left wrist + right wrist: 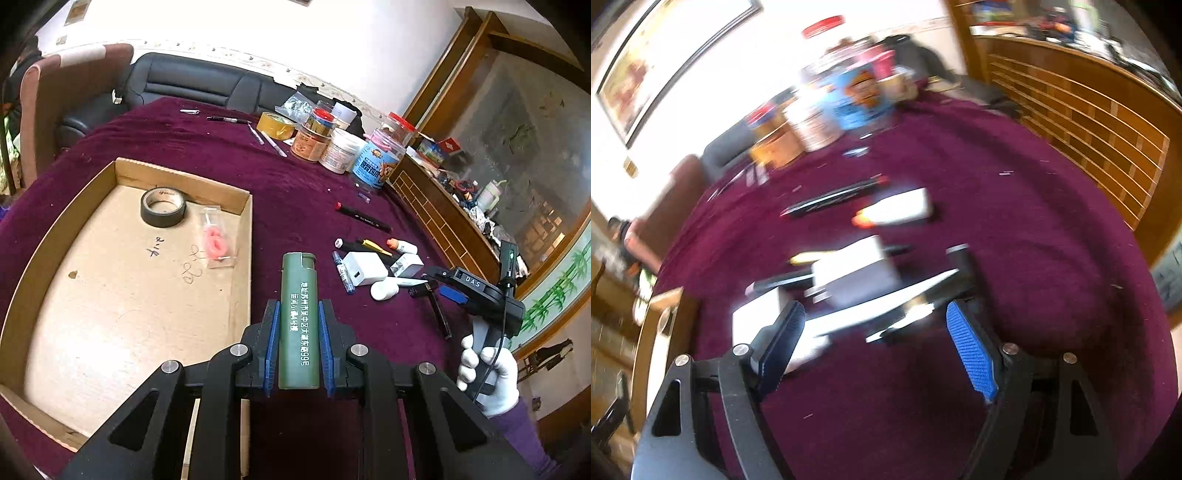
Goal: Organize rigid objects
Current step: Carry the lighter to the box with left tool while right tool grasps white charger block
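Got the green lighter [298, 321] pinched lengthwise in my left tool [298, 332], hanging beside the cardboard box [236, 192] so it can drop in; right tool [875, 339] gapes wide, empty, over worktop clutter.

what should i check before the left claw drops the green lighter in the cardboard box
1. Grip: left claw shut on the green lighter, pads on both sides: ok.
2. Lighter over the cardboard box: it shows above the right wall and the purple cloth: not ok.
3. Landing room: black tape roll and pink packet sit at the far end, near floor bare: ok.
4. Right claw out of the way: open, over the small items on the cloth: ok.
5. Height above the box floor: cannot tell.
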`<act>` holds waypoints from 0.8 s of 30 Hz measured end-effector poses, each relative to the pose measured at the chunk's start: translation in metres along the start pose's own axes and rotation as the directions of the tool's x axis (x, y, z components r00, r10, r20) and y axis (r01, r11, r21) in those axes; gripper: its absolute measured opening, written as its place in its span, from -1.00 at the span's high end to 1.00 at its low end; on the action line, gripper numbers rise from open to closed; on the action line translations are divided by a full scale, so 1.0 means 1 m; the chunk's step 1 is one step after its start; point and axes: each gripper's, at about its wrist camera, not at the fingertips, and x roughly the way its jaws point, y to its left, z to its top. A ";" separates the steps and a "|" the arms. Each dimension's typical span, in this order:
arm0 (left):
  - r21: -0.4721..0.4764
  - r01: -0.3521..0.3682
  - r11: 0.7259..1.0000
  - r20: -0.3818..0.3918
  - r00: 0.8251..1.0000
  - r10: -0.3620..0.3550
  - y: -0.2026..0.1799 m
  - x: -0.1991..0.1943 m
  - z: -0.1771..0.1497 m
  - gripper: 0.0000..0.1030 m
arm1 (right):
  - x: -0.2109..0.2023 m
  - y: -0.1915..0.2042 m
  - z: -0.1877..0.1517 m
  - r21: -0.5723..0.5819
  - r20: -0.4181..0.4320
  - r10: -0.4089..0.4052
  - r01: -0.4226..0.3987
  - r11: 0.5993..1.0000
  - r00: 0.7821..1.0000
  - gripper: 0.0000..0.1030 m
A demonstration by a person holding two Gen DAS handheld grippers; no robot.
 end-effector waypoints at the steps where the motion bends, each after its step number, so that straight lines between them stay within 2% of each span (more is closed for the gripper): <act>1: -0.007 0.005 1.000 0.001 1.000 -0.005 0.002 0.000 -0.001 0.68 | 0.002 0.007 -0.001 -0.009 -0.020 0.017 -0.018 1.000 1.000 -0.54; 7: -0.048 0.019 0.999 0.010 1.000 -0.018 0.021 -0.008 -0.005 0.68 | 0.030 0.055 -0.004 -0.062 -0.132 0.107 -0.116 0.991 0.985 -0.54; 11: -0.062 0.010 0.998 0.020 1.000 -0.008 0.032 -0.012 -0.005 0.68 | 0.051 0.089 -0.006 -0.182 -0.168 0.036 -0.067 0.981 0.985 -0.54; 15: -0.077 0.009 0.997 0.013 1.000 -0.008 0.041 -0.010 -0.006 0.68 | 0.069 0.116 -0.013 -0.337 -0.173 -0.085 0.023 0.941 0.981 -0.54; 18: -0.090 0.009 0.996 0.006 1.000 -0.009 0.046 -0.007 -0.007 0.68 | 0.077 0.126 -0.018 -0.409 -0.140 -0.156 0.086 0.908 0.978 -0.54; 20: -0.095 0.010 0.995 0.003 1.000 -0.010 0.048 -0.006 -0.008 0.68 | 0.080 0.128 -0.018 -0.438 -0.126 -0.178 0.106 0.893 0.976 -0.53; 21: -0.098 0.010 0.995 0.002 1.000 -0.010 0.049 -0.005 -0.008 0.68 | 0.082 0.128 -0.018 -0.449 -0.134 -0.182 0.104 0.888 0.974 -0.46; 24: -0.104 0.008 0.995 0.003 1.000 -0.008 0.052 -0.007 -0.008 0.68 | 0.080 0.121 -0.016 -0.431 -0.148 -0.148 0.070 0.899 0.978 -0.45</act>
